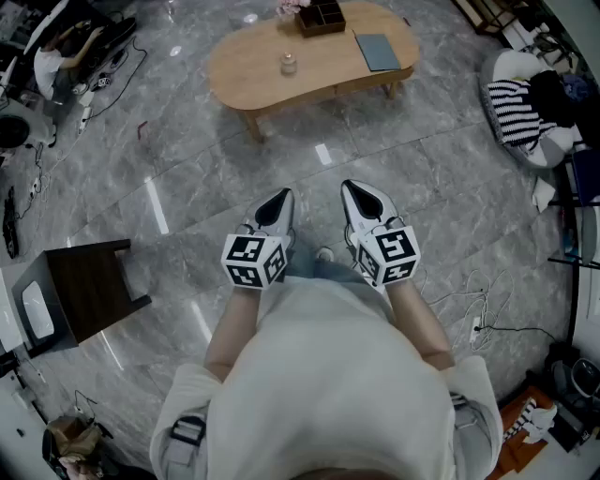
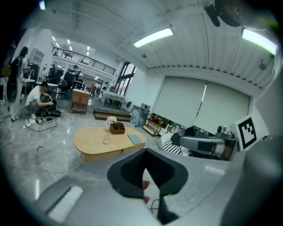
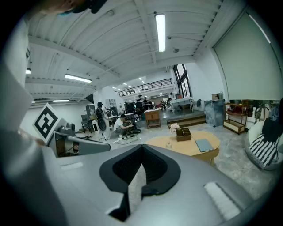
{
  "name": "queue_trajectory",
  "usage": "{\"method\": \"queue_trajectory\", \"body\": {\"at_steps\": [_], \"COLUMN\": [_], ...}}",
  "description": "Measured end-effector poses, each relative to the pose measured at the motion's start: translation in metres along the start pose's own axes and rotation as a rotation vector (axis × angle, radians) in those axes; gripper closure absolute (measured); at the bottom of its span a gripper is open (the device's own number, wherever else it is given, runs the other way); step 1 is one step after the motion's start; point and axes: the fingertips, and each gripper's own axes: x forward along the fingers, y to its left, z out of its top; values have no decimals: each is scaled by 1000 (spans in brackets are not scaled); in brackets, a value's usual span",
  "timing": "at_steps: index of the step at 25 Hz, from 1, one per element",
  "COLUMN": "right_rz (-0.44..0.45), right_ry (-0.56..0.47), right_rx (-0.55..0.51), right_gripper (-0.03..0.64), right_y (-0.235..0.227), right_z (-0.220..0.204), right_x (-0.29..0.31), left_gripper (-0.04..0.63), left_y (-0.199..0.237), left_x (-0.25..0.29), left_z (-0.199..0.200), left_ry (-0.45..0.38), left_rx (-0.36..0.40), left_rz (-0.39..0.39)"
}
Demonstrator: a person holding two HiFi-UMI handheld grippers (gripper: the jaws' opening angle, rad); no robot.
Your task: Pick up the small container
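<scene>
Marble floor [image 1: 187,159] holds oval wooden table [image 1: 328,70]; left gripper [image 1: 279,202], right gripper [image 1: 354,192] jaws closed.

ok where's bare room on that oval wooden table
On the wooden oval table the left end, beyond the small clear glass jar, is bare; so is the strip between jar and grey-blue notebook. Crowded at the back around the dark divided box.

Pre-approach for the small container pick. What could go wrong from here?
1. The left gripper and the right gripper are both shut; one must open before it meets the small container, or it may knock it over.
2. The container looks like smooth glass, alone on the table; a pinch could slip.
3. Cables lie on the floor at the person's right: trip hazard.
</scene>
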Motion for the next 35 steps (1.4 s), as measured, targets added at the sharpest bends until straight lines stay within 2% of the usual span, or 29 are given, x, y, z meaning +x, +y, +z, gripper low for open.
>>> {"method": "queue_trajectory", "body": {"at_steps": [6, 15, 18, 23, 35], "right_rz": [-17, 16, 25, 8, 9], "right_ry": [-25, -1, 7, -11, 21], "right_rx": [25, -38, -34, 36, -25], "right_gripper": [618, 618, 618, 617, 617], "right_y": [22, 37, 37, 28, 23], "right_z": [-7, -5, -10, -8, -8], "right_x": [-29, -33, -35, -37, -9], "left_gripper": [592, 594, 594, 594, 594], "left_y": [-26, -36, -36, -31, -6], "left_x": [-29, -37, -38, -39, -24], "left_z": [-11, 4, 3, 0, 5], "left_ry": [28, -65, -79, -80, -78], "left_rx": [10, 91, 68, 34, -17], "left_rz": [-72, -23, -12, 18, 70]}}
